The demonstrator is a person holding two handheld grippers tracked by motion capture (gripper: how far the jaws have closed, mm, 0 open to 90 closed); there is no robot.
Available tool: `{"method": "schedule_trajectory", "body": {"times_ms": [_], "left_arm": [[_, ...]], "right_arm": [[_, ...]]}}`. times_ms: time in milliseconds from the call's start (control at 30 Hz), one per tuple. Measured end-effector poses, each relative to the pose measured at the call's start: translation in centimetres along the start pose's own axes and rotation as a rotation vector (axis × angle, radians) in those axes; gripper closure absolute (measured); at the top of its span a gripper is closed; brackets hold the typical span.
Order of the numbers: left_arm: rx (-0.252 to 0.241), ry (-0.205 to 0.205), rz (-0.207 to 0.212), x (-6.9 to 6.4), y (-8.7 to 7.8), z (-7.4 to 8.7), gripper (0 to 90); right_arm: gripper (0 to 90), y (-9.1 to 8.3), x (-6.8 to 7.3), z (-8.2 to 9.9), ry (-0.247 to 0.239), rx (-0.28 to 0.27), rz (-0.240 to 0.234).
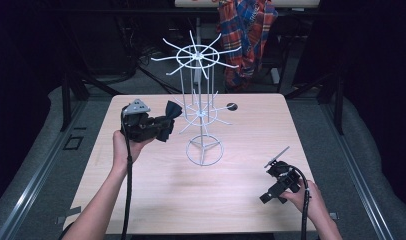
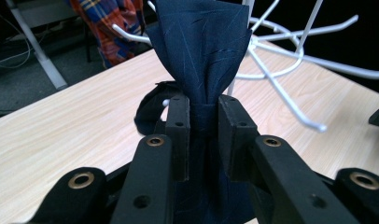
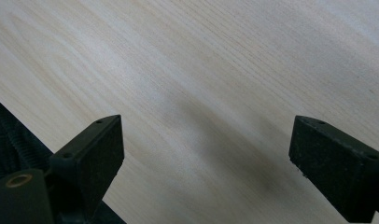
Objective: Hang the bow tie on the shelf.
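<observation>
Wooden tabletop (image 1: pixel 156 200) carries a white wire rack (image 1: pixel 201 112) near its far edge. Left gripper (image 1: pixel 153 125), jaws clamped on a navy bow tie (image 2: pixel 201 51), sits just left of the rack's lower prongs. Right gripper (image 3: pixel 206 158) rests wide open, empty, near the right corner.

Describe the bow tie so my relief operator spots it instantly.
Start at the white wire rack standing mid-table. Just left of it, the left hand-held gripper is shut on a dark navy bow tie, pinched at its knot. It is the only cloth item over the table.
</observation>
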State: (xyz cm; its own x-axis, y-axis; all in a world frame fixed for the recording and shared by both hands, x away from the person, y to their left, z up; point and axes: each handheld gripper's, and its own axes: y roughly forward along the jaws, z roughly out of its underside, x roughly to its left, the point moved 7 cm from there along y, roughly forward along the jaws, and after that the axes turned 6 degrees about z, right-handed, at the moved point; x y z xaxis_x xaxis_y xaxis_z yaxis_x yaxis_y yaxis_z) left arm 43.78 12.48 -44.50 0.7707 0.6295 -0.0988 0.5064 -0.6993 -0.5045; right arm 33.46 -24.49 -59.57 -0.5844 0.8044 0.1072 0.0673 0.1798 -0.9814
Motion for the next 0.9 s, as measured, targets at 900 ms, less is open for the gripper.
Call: {"method": "schedule_trajectory", "body": {"times_ms": [900], "left_arm": [[0.094, 0.043, -0.035, -0.4, 1.8, 2.6, 76.5]], "right_arm": [[10.1, -0.1, -0.1, 0.1, -0.012, 0.013, -0.002]]}}
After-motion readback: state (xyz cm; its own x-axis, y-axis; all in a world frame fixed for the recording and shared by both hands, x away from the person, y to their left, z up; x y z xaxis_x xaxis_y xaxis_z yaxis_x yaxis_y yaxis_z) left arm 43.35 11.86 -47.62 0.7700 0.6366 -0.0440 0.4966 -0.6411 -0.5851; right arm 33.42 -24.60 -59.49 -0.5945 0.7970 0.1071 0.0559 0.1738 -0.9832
